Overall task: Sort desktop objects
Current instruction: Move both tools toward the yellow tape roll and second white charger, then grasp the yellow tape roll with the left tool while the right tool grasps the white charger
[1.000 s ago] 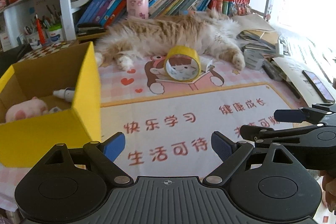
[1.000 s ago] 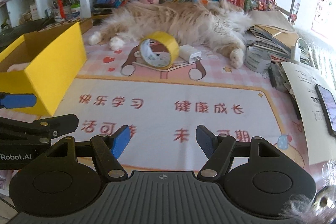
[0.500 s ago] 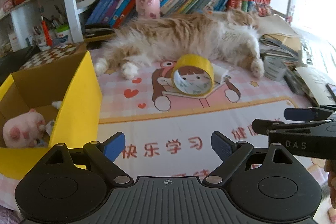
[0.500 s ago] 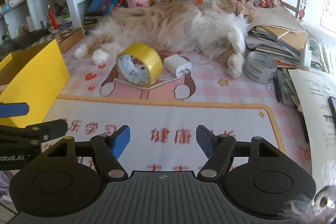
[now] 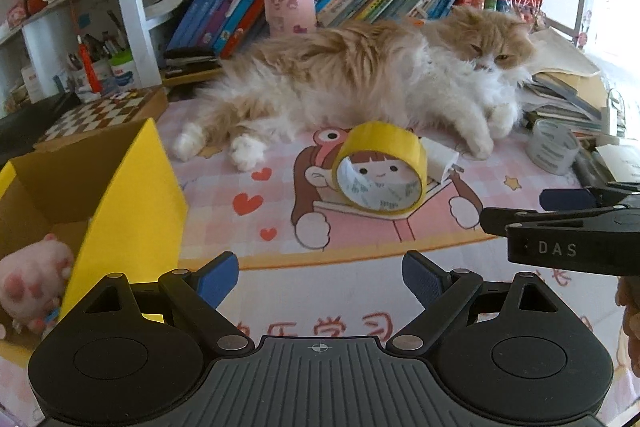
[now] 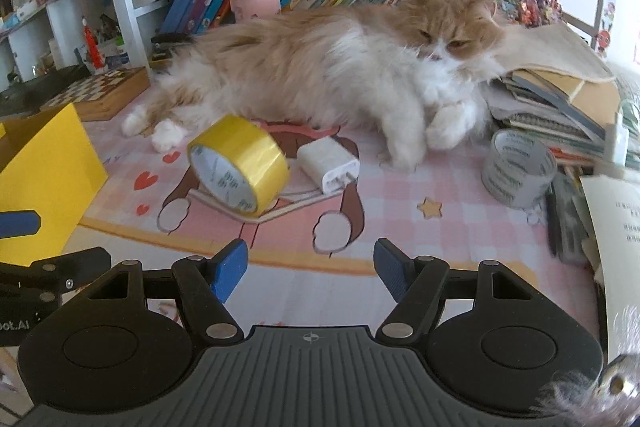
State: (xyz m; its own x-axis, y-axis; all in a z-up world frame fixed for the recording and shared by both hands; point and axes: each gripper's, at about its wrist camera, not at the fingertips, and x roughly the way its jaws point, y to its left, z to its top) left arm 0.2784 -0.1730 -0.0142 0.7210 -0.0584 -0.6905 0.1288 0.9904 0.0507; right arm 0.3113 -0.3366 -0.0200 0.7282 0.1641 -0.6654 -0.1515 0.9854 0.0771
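Both grippers are empty: the left gripper (image 5: 318,273) has its jaws wide, the right gripper (image 6: 308,269) narrower. The yellow tape roll (image 6: 240,165) stands on edge, centre-left of the right view, hole toward lower left, nearer the right jaws.

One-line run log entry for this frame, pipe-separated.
left gripper: open, empty | right gripper: open, empty | yellow tape roll: on mat, beside white charger | yellow box: holds pink plush
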